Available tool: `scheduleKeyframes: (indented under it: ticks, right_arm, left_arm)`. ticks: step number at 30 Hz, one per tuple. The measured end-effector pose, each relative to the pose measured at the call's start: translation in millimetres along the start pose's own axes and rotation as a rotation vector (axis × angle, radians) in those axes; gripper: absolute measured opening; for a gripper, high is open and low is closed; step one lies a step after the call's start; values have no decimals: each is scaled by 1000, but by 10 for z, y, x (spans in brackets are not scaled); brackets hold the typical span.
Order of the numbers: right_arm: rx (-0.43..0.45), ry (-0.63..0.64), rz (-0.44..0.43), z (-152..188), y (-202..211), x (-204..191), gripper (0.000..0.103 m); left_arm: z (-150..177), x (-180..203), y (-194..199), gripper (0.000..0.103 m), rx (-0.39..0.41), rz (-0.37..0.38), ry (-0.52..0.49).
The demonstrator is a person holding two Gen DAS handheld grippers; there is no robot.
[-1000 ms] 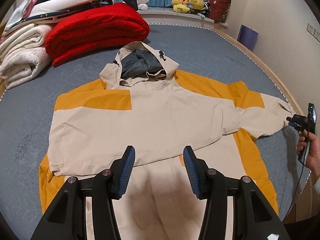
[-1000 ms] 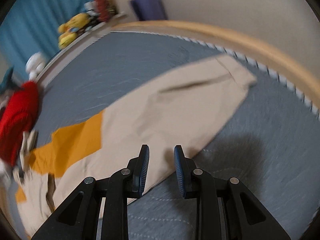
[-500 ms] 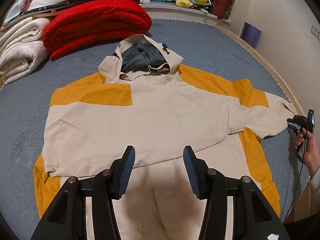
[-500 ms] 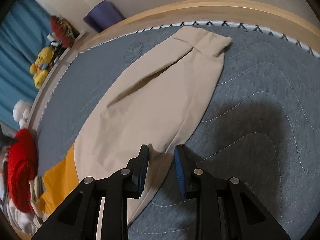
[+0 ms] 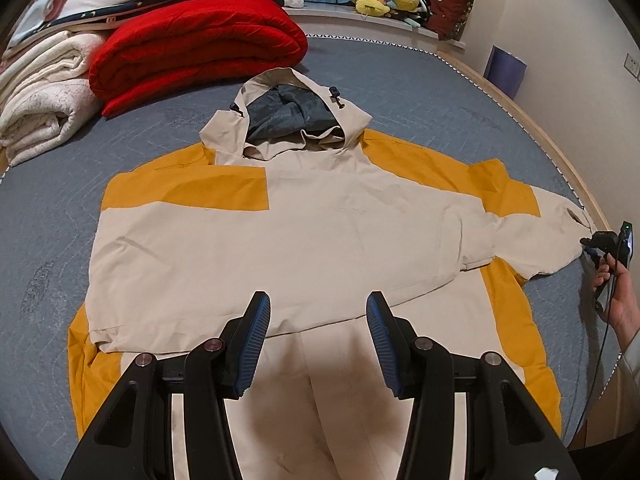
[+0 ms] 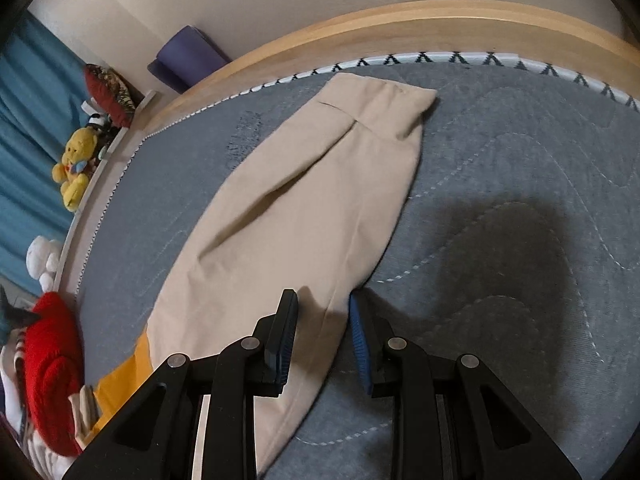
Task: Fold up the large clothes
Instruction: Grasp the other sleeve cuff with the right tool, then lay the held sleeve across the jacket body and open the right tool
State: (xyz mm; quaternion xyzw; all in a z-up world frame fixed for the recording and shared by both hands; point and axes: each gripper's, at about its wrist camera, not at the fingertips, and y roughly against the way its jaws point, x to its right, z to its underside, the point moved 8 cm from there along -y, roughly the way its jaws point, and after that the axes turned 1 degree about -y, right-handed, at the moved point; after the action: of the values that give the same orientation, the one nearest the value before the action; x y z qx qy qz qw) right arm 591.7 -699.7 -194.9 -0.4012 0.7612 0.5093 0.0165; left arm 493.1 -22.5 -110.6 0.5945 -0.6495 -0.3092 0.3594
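Jacket [image 5: 304,240]: lay spread flat on the grey mattress [image 5: 420,80], hood toward the red blanket [image 5: 196,52], one sleeve already folded across the chest.
Left gripper [image 5: 316,320]: hovered above the hem, jaws parted, nothing between them.
Right gripper [image 6: 323,328]: straddled the edge of the sleeve [image 6: 304,208], jaws closing, beige cloth between the blue pads but a gap visible on either side.
Left wrist view only: showed the whole jacket, the rolled white blankets [image 5: 40,88], and the right gripper [image 5: 600,242] at the sleeve end, held in a hand [image 5: 618,300].
Right wrist view only: showed the sleeve cuff [image 6: 392,108] near the wooden bed frame [image 6: 440,20], and the pads' position on the cloth.
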Motion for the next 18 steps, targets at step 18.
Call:
scheduleKeyframes:
  ticks: [18]
  right_arm:
    - [243, 660, -203, 1120, 1374, -2547, 2]
  left_arm:
    - [-116, -639, 281, 47, 46, -56, 93]
